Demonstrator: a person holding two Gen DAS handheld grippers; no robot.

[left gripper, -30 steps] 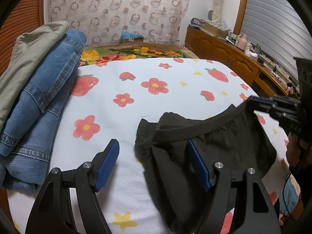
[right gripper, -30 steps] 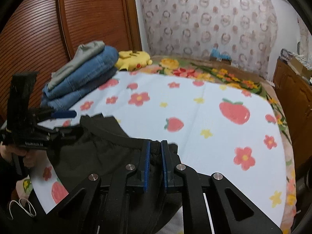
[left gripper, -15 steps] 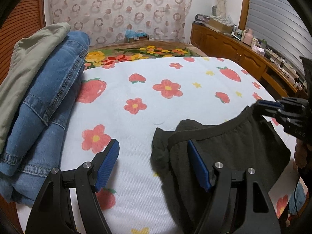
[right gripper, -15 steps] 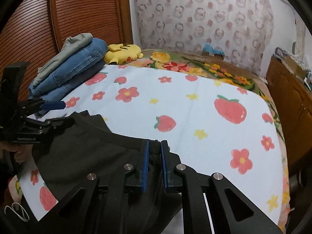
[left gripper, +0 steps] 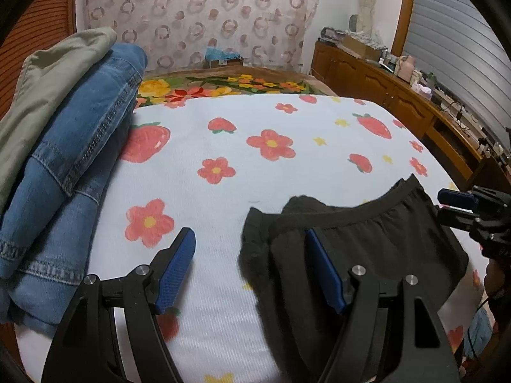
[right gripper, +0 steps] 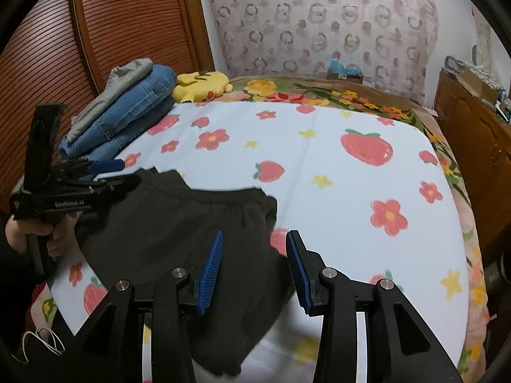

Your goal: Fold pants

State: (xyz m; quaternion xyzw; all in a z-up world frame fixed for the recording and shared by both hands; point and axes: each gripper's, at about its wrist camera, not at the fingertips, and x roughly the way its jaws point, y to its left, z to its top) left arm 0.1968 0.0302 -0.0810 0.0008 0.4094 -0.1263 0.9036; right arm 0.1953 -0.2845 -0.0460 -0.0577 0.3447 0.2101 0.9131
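Pants (left gripper: 367, 249) lie bunched at my 6 o'clock, unfolded; both my grippers (left gripper: 249, 268) (right gripper: 254, 261) spread, gripping nothing.

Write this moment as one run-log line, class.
left gripper: open, beside waistband | right gripper: open | black pants: on bedspread, unheld | folded stack: left edge

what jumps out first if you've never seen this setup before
The black pants lie crumpled at the near edge of a bed sheet printed with strawberries and flowers, between the open left gripper and open right gripper. At the far left edge sits a stack of folded jeans, with a yellow plush toy just beyond it.
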